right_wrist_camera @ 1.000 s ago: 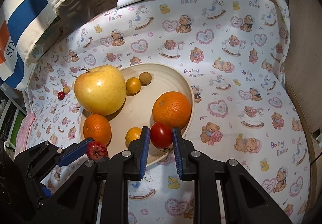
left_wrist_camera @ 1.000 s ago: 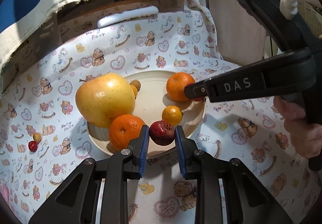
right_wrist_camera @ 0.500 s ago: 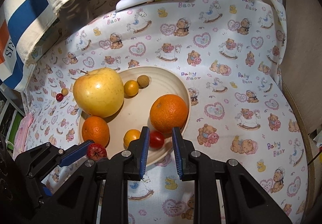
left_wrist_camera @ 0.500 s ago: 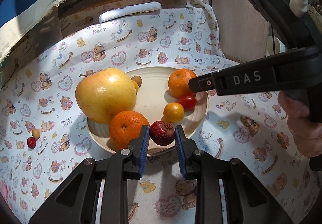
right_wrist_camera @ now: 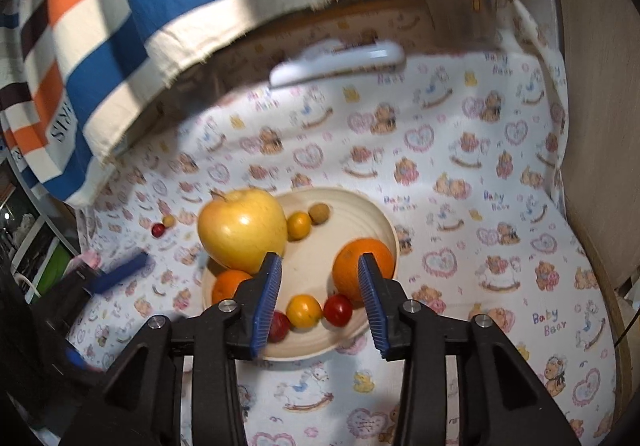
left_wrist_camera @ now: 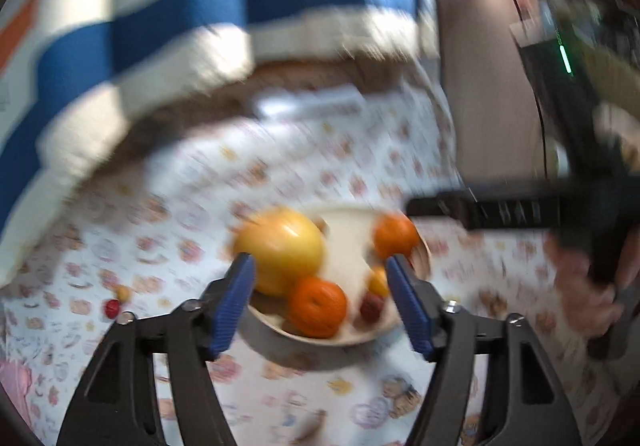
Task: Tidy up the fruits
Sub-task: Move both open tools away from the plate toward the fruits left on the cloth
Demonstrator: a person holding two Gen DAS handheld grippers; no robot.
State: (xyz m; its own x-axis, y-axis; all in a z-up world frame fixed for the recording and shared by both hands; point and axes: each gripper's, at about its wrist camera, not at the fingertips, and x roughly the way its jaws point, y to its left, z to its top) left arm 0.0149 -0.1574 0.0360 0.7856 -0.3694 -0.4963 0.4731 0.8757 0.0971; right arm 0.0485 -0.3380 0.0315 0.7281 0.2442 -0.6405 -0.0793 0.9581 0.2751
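A cream plate [right_wrist_camera: 372,213] holds a big yellow apple [right_wrist_camera: 242,232], two oranges [right_wrist_camera: 362,272] [right_wrist_camera: 229,284], small yellow fruits [right_wrist_camera: 305,310], a brown one [right_wrist_camera: 320,213], a red tomato [right_wrist_camera: 338,310] and a dark red fruit [right_wrist_camera: 279,326]. My right gripper [right_wrist_camera: 319,300] is open and empty above the plate's near side. My left gripper [left_wrist_camera: 320,302] is open and empty, raised in front of the plate [left_wrist_camera: 420,246]; its view is blurred. The dark red fruit [left_wrist_camera: 372,306] lies on the plate.
A small red fruit [right_wrist_camera: 158,230] and a small yellow one [right_wrist_camera: 169,221] lie on the bear-print cloth [right_wrist_camera: 460,205] left of the plate. A white bar [right_wrist_camera: 336,63] lies at the back. A striped cloth [right_wrist_camera: 120,25] hangs above. A wooden wall [right_wrist_camera: 600,125] stands at right.
Both grippers opened and pulled back and up. The dark red fruit left my left gripper and lies on the plate. The tomato, released earlier, stays on the plate.
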